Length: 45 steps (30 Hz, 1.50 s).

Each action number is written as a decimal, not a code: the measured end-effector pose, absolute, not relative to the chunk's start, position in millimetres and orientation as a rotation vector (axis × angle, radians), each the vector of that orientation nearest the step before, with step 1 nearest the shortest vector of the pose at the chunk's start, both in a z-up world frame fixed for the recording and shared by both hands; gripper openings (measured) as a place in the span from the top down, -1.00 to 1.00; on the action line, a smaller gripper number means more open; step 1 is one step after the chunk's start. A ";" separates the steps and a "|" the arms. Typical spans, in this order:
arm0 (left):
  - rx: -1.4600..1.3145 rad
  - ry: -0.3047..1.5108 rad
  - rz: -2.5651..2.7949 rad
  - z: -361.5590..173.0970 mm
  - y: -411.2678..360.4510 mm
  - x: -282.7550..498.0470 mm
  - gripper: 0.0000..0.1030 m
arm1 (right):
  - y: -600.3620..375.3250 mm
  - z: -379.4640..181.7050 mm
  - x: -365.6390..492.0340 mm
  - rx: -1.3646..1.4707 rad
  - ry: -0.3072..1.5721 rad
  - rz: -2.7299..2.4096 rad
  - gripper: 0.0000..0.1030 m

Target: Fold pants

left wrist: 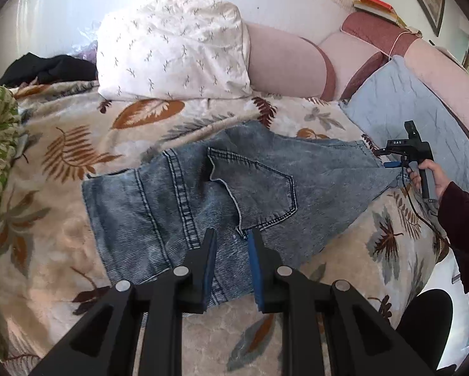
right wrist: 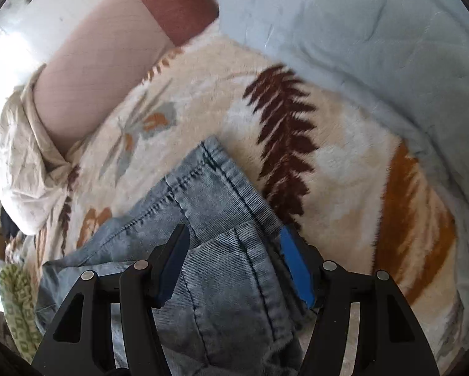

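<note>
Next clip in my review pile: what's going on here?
A person is folding blue denim pants on a leaf-print blanket over a bed. The left tool is shut on the near edge of the denim. The right tool straddles the hem end, its pads apart and not pressing. The fold isn't finished.
</note>
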<state>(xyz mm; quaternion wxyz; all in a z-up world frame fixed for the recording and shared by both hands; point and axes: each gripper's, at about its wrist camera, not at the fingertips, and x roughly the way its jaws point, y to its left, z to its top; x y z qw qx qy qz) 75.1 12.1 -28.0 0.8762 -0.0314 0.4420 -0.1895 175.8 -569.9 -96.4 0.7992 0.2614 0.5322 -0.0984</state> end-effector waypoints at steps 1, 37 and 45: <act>-0.067 0.926 -0.399 -30.8 9.7 76.6 0.56 | -567.9 -98.2 177.3 0.547 1.149 -0.212 -0.15; -0.096 0.931 -0.237 -72.1 9.5 93.8 0.27 | -466.9 -44.1 146.2 0.279 0.874 -0.067 0.37; -0.112 0.936 -0.215 -83.0 26.5 78.8 0.27 | -338.9 -105.8 106.3 0.194 1.068 0.136 0.34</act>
